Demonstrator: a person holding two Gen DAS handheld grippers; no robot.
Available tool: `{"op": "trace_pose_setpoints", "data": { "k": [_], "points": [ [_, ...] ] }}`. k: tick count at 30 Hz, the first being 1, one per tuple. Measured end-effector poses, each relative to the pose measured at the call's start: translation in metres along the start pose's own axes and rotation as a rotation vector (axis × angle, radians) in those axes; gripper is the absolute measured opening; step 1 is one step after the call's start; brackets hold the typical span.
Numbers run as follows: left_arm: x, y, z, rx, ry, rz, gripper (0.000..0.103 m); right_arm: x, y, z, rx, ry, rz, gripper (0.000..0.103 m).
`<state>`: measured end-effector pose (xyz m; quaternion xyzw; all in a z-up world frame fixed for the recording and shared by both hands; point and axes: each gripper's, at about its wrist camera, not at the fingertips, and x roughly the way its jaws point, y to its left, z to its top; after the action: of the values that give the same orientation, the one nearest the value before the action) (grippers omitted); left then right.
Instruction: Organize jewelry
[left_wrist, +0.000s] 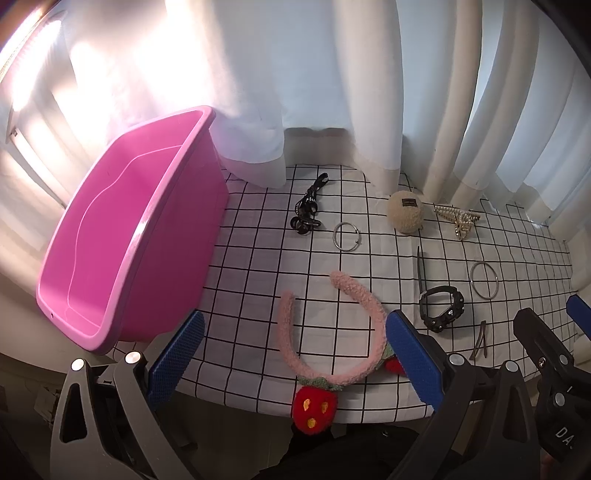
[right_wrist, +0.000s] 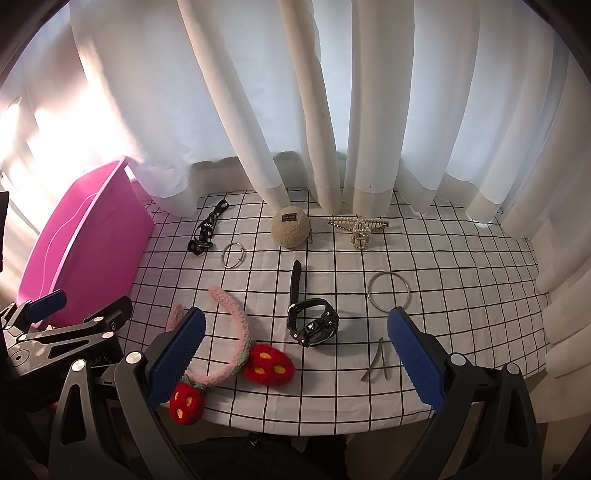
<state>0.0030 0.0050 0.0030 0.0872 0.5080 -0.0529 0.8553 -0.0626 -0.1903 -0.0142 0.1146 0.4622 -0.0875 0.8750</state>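
Both hand-held grippers, left (left_wrist: 291, 354) and right (right_wrist: 295, 354), are held apart, empty; jewelry such as headband (left_wrist: 354, 295) is spread on tabletop (left_wrist: 258, 280) beside pink bin (left_wrist: 122, 236), likely for sorting.

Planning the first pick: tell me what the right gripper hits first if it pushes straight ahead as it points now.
Most likely the black watch, which lies between the open right gripper fingers' line of travel on the checked cloth. Depth is unclear, so it might pass above it.

Bin (right_wrist: 74, 251) at table's left, headband (right_wrist: 236, 332) left of watch (right_wrist: 312, 325), bangle (right_wrist: 388, 295) right
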Motion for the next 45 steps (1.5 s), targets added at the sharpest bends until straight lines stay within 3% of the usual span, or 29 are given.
{"op": "trace_pose_setpoints", "data": {
  "k": [45],
  "points": [
    [0.0013, 0.0000, 0.0004, -0.003, 0.000, -0.001, 0.097, 0.0000, 0.0024, 0.0009, 0.000, 0.005, 0.015, 0.094]
  ]
}}
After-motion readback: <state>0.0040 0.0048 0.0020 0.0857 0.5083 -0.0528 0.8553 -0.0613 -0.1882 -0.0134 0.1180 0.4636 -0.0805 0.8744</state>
